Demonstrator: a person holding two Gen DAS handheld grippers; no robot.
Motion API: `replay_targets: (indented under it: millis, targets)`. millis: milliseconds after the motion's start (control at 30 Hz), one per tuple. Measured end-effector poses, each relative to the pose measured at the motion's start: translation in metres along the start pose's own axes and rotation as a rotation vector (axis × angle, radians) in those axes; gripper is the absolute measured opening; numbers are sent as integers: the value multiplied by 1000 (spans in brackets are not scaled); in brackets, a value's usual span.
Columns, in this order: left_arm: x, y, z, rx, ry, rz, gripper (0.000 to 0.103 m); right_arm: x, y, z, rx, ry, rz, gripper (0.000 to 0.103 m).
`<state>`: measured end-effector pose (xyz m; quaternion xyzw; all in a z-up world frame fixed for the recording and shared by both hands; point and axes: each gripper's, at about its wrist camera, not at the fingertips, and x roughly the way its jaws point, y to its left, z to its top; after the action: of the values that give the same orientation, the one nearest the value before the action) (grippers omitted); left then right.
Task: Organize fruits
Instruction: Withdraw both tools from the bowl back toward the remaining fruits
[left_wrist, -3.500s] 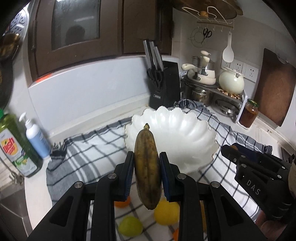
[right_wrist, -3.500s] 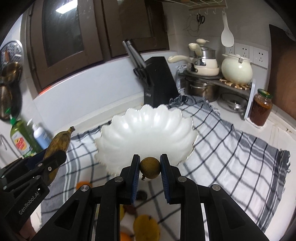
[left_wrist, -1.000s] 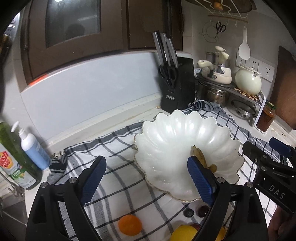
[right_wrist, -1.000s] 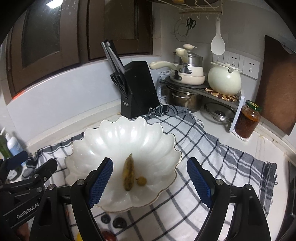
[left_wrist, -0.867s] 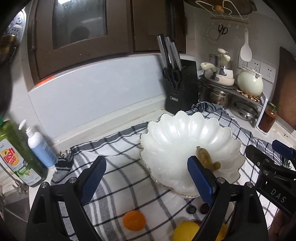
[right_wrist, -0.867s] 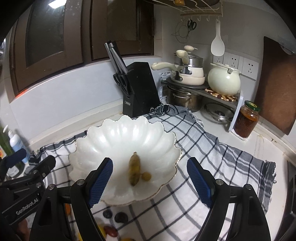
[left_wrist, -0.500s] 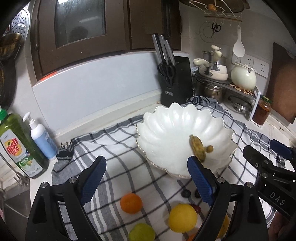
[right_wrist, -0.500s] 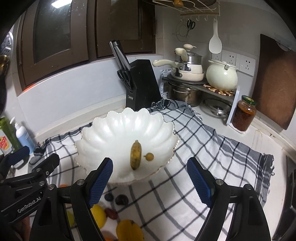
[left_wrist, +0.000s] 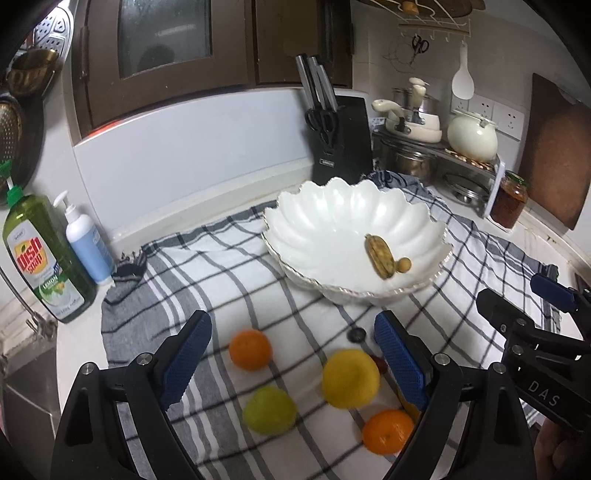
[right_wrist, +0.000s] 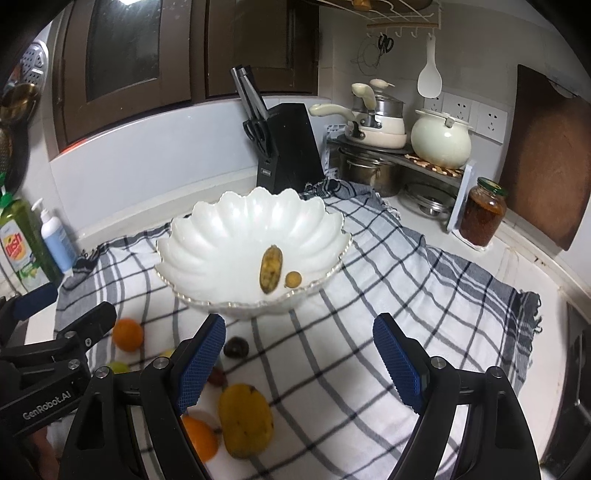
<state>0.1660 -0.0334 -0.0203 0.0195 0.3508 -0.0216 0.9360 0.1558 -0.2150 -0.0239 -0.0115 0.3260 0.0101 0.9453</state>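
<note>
A white scalloped bowl (left_wrist: 325, 218) (right_wrist: 236, 225) on the checked cloth holds a browned banana (left_wrist: 379, 255) (right_wrist: 270, 268) and a small brown round fruit (left_wrist: 403, 264) (right_wrist: 293, 279). My left gripper (left_wrist: 293, 362) is open and empty above loose fruit: an orange (left_wrist: 250, 349), a yellow lemon (left_wrist: 350, 378), a green fruit (left_wrist: 269, 410) and a second orange (left_wrist: 387, 431). My right gripper (right_wrist: 299, 360) is open and empty in front of the bowl, over a yellow fruit (right_wrist: 245, 419), an orange (right_wrist: 199, 435) and a dark small fruit (right_wrist: 235, 347).
A black knife block (left_wrist: 341, 136) stands behind the bowl. Dish soap (left_wrist: 40, 258) and a pump bottle (left_wrist: 86, 240) stand at left by the sink. Pots on a rack (right_wrist: 399, 147) and a jar (right_wrist: 484, 212) stand at right. The checked cloth (right_wrist: 424, 295) covers the counter.
Both grippers let go of the banana and small fruit, which now lie in the bowl. Both have pulled back and up, bringing the loose fruit on the cloth into view.
</note>
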Motion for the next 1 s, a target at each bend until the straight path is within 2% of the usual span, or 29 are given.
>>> replay_targets:
  millis: [333, 733, 1000]
  targets:
    - [-5, -19, -34, 23, 31, -45, 90, -14, -14, -31, 23, 14, -12, 83]
    - [1, -38, -74, 82, 80, -95, 90, -12, -29, -68, 73, 52, -31, 83]
    - [9, -45, -84, 98, 103, -126, 89, -6, -34, -83, 97, 78, -35, 83]
